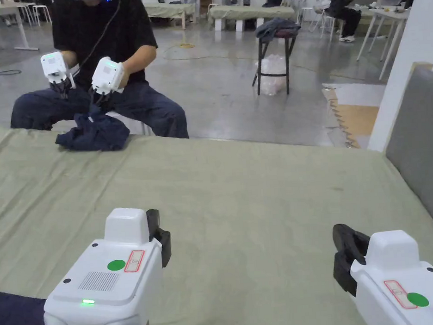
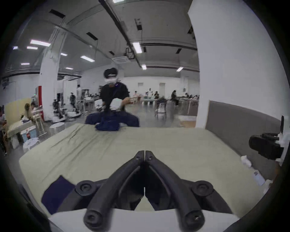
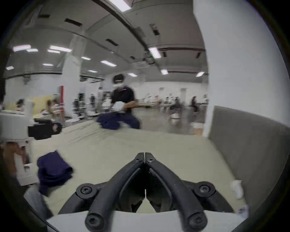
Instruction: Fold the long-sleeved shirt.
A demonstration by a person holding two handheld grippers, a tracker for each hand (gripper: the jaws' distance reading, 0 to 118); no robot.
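A dark navy shirt (image 1: pixel 11 319) lies bunched at the near left edge of the green-sheeted bed (image 1: pixel 259 190). In the left gripper view the shirt (image 2: pixel 56 193) is low and left of the jaws; in the right gripper view it (image 3: pixel 51 171) sits crumpled to the left. My left gripper (image 1: pixel 163 241) hovers above the sheet just right of the shirt, jaws pressed together on nothing (image 2: pixel 144 153). My right gripper (image 1: pixel 344 249) hangs over the bare sheet further right, jaws also closed and empty (image 3: pixel 144 154).
Across the bed a seated person (image 1: pixel 104 34) works two white grippers on another navy garment (image 1: pixel 93 132). A grey headboard (image 1: pixel 423 146) and a white pillar (image 1: pixel 411 40) bound the right side. Small white items (image 2: pixel 246 161) lie by the headboard. A black stool (image 1: pixel 275 50) stands beyond.
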